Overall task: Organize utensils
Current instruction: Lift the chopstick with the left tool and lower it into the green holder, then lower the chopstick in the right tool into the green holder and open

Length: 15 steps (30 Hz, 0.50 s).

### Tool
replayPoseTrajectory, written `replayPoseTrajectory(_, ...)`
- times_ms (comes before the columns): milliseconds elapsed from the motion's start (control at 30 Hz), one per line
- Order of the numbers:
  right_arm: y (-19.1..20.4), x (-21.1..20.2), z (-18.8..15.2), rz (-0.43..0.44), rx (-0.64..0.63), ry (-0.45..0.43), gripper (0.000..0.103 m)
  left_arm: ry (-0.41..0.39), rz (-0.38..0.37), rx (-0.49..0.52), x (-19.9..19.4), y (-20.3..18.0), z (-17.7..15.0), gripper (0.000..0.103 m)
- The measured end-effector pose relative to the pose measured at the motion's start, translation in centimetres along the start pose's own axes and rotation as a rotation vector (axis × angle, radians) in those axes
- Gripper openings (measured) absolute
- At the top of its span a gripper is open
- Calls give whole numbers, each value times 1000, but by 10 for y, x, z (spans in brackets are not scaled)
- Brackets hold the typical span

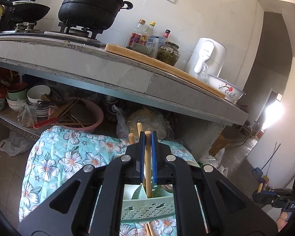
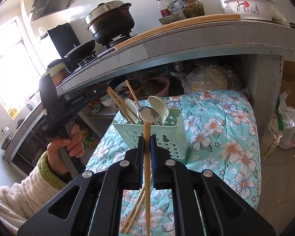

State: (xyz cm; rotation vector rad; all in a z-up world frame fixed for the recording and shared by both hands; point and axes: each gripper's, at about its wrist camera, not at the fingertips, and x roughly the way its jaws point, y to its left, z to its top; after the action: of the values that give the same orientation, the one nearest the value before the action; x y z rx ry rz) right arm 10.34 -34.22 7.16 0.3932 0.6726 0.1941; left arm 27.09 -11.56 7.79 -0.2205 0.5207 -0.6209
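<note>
A mint green utensil holder (image 2: pixel 167 139) stands on a floral quilted cloth (image 2: pixel 216 137). In it are white spoons (image 2: pixel 159 104), a metal spoon (image 2: pixel 147 115) and chopsticks. My left gripper (image 1: pixel 147 137) is shut on a wooden chopstick (image 1: pixel 147 167) whose lower end reaches down into the holder (image 1: pixel 147 206). In the right wrist view, a hand holds this left gripper (image 2: pixel 105 88) above the holder's left side. My right gripper (image 2: pixel 147 139) is shut on another chopstick (image 2: pixel 147 167), upright just in front of the holder. Loose chopsticks (image 2: pixel 134 208) lie on the cloth below it.
A grey concrete counter (image 1: pixel 127 74) overhangs the cloth, carrying a black pot (image 1: pixel 92 5), bottles, a jar and a flowered bowl (image 1: pixel 226 87). On the shelf beneath sit a pink basin (image 1: pixel 84 116) with chopsticks, stacked bowls and plastic bags. More bags lie on the floor at right (image 2: pixel 285 129).
</note>
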Motion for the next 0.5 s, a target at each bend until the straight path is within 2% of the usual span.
replayPoseTrajectory(267, 11, -6, 17, 1, -31, -45, 7, 17, 6, 32, 2, -1, -3, 6)
replayPoseTrajectory(500, 38, -10, 64, 47, -103, -179, 7, 21, 7, 34, -1, 1, -6, 6)
